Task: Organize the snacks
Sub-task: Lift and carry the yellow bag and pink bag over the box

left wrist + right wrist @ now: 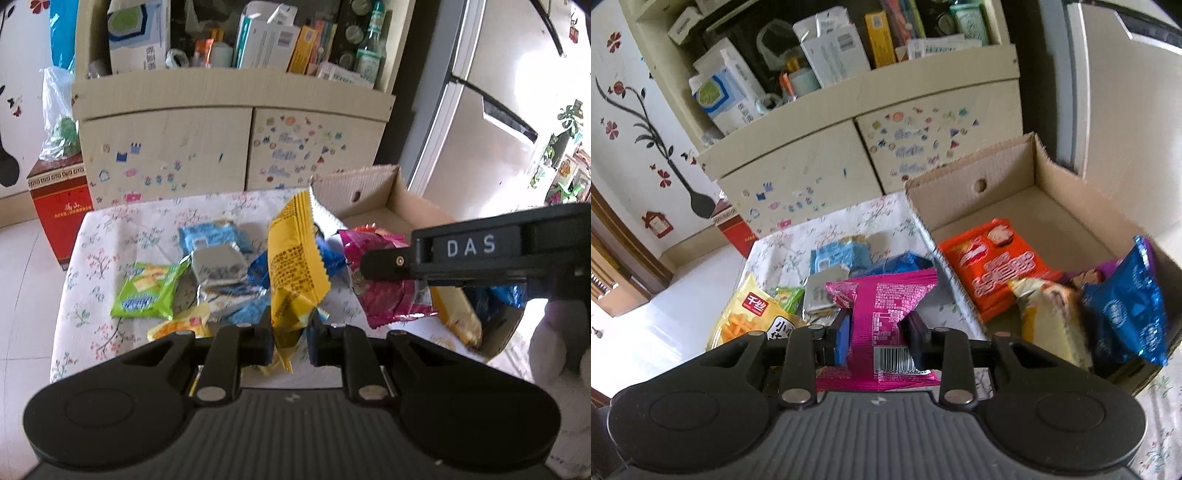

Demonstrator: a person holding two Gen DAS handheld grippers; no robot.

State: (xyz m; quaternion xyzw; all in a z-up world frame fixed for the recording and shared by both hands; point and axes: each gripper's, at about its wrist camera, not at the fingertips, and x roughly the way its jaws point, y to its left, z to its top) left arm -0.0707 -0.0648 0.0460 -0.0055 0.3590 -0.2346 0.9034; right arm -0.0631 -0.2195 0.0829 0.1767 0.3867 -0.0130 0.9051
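My left gripper (290,334) is shut on a yellow snack packet (295,258) and holds it upright above the snack pile. My right gripper (875,332) is shut on a magenta snack packet (882,314), also seen in the left wrist view (384,288), held just left of the cardboard box (1004,166). The box holds an orange packet (993,266), a blue packet (1126,310) and a pale yellow packet (1049,321). On the floral tablecloth (103,266) lie a green packet (147,291), a light blue packet (210,236) and a silver packet (218,266).
A cream cabinet (229,122) with sticker-covered doors and a cluttered shelf stands behind the table. A red box (59,206) with a plastic bag sits on the floor at left. A fridge (498,110) stands at right. The right gripper's body (480,254) crosses the left wrist view.
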